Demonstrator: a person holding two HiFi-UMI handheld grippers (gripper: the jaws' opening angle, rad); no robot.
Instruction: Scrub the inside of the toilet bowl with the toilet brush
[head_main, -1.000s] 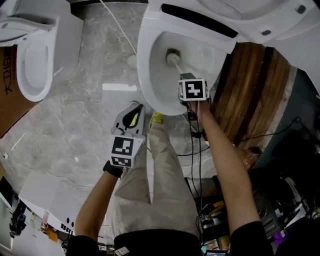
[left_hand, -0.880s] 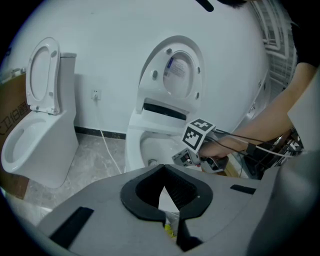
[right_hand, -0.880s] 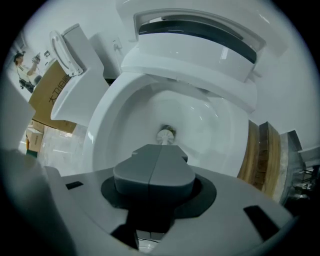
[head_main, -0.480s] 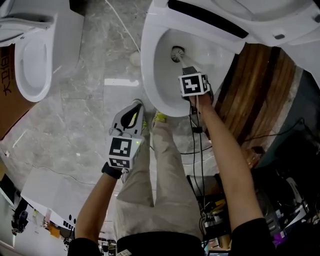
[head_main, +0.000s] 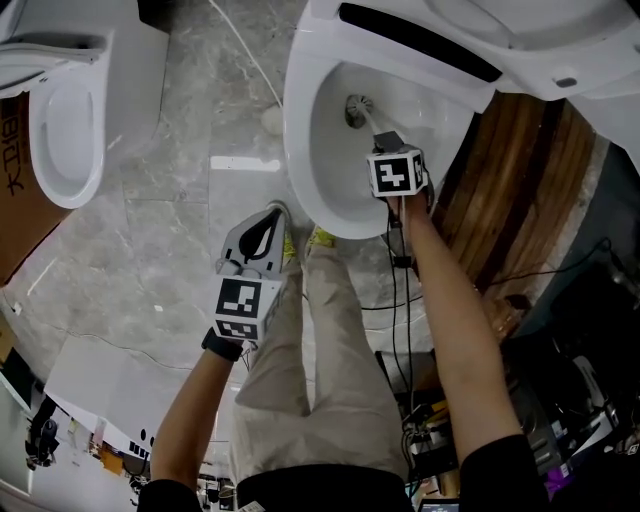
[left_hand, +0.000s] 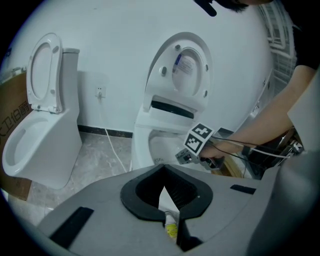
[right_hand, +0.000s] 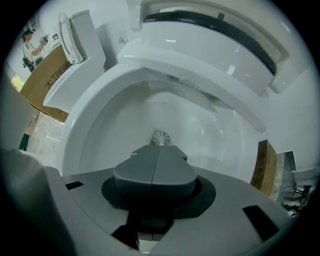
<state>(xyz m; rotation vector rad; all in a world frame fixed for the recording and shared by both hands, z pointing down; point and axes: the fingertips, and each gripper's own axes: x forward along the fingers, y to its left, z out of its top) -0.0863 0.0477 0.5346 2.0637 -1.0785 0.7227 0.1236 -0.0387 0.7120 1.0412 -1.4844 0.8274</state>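
The right gripper (head_main: 389, 142), jaws clamped on the white bristled toilet brush (head_main: 358, 106) low inside the white ceramic toilet bowl (head_main: 296, 130), should press firmly in sweeping circles, while the left gripper (head_main: 262, 228) hangs closed and empty.

**Everything else lying around this bathroom**

Off to the left there's a second toilet (head_main: 65, 120), white, with its seat lid (left_hand: 45, 75) flipped upright against the tank. A brown cardboard box (head_main: 15, 190) with dark print sits right up against its far side. The floor (head_main: 170, 200) is grey marble-look tile, and a black skirting strip (left_hand: 95, 131) runs along the foot of the white wall. A thin white cable (head_main: 240, 50) trails across the tiles from a wall socket (left_hand: 100, 92). On the right is a slatted dark wood panel (head_main: 510, 190), with black cables (head_main: 395, 300) dangling near it. Some white sheets (head_main: 90, 400) lie on the floor at lower left.
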